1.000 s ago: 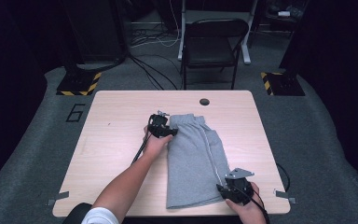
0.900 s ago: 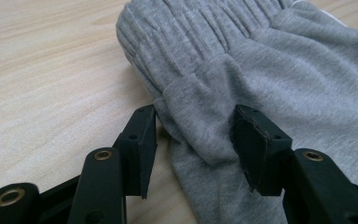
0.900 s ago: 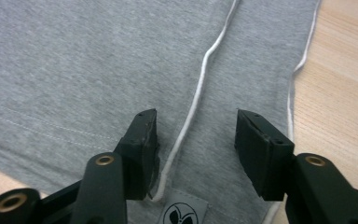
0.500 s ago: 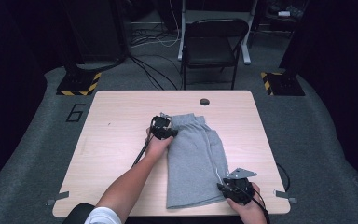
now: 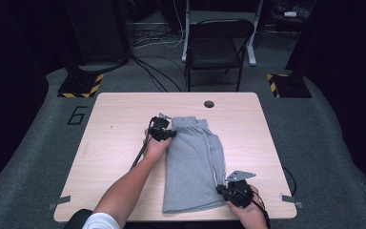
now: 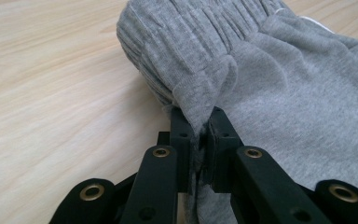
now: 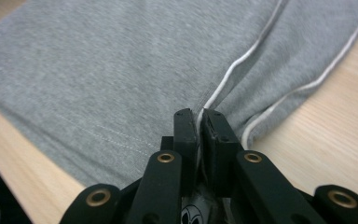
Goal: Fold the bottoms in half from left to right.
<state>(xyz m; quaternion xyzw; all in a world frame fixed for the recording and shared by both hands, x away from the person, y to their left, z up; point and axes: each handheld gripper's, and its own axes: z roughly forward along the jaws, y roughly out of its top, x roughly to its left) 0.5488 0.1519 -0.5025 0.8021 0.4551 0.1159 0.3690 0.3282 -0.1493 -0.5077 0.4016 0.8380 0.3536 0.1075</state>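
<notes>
The high view looks forward and down from above the person's side of the table (image 5: 124, 119), taking in the whole top. Each gripper view sits low and close, looking along its own jaws at the grey shorts (image 5: 193, 162) (image 6: 279, 93) (image 7: 121, 70), the part all three views share.

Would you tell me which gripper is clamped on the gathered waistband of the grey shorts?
The left gripper; the right gripper pinches the shorts at the white-piped hem.

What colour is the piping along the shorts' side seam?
White piping on grey shorts, clearest in the right gripper view.
</notes>
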